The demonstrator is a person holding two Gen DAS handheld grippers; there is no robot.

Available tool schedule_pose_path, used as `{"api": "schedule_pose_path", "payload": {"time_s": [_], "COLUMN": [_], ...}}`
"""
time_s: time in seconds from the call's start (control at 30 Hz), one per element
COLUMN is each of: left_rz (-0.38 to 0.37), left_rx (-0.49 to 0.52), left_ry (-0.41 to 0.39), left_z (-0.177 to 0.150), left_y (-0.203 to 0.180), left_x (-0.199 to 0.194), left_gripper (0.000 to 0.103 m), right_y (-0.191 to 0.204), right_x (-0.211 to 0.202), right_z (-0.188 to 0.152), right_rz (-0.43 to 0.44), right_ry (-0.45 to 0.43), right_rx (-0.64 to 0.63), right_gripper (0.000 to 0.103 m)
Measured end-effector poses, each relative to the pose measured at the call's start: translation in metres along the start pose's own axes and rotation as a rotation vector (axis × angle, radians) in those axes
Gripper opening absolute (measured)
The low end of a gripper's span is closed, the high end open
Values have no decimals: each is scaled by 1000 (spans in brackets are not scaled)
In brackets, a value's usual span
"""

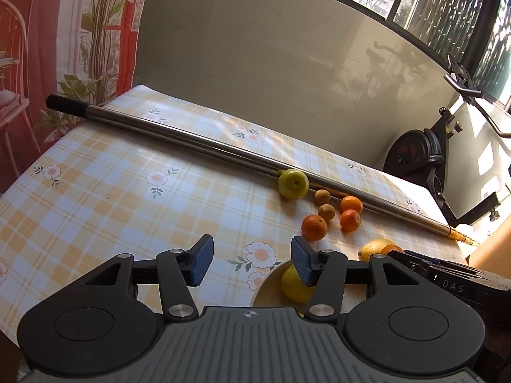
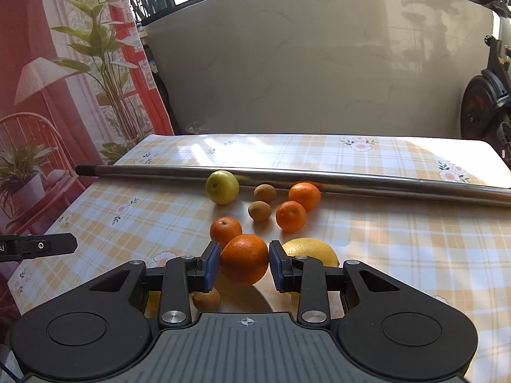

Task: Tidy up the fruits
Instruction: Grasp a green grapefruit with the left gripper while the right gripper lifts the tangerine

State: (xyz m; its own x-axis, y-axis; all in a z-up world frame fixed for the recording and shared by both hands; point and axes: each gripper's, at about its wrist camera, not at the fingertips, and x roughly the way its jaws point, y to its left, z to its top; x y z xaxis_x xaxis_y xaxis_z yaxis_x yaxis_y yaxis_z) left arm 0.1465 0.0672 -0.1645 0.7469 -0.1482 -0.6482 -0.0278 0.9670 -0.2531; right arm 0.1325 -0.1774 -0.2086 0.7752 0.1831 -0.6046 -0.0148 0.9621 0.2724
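Note:
In the right wrist view my right gripper is shut on a large orange, held above a wooden bowl with a small brown fruit in it. A lemon lies just right of it. Beyond are another orange, two tangerines, two brown fruits and a green apple. In the left wrist view my left gripper is open and empty, above the bowl holding a yellow fruit. The apple and oranges lie ahead.
A long metal pole lies across the checked tablecloth behind the fruit; it also shows in the left wrist view. An exercise bike stands at the right. A wall panel rises behind the table.

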Motion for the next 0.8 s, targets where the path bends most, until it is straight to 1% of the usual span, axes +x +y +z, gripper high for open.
{"api": "schedule_pose_path", "payload": {"time_s": [0.17, 0.23, 0.43, 0.53, 0.6, 0.8], "left_rz": [-21, -24, -25, -66, -79, -43], "left_rx": [33, 23, 18, -13, -37, -39], "left_ry": [18, 29, 38, 59, 75, 94], "left_z": [11, 16, 38, 52, 60, 72], "left_y": [-8, -9, -19, -23, -26, -36], "left_x": [1, 5, 21, 38, 52, 97], "left_gripper": [58, 62, 63, 65, 65, 65], "right_y": [-8, -13, -30, -40, -48, -69], "right_x": [-18, -24, -34, -35, -37, -33], "right_z": [-17, -21, -28, -29, -29, -33], "right_rz": [-15, -19, -41, -52, -59, -84], "right_ry": [-34, -53, -85, -107, -120, -131], "right_rx": [45, 66, 107, 131, 148, 177], "right_gripper": [30, 30, 30, 30, 31, 31]}}
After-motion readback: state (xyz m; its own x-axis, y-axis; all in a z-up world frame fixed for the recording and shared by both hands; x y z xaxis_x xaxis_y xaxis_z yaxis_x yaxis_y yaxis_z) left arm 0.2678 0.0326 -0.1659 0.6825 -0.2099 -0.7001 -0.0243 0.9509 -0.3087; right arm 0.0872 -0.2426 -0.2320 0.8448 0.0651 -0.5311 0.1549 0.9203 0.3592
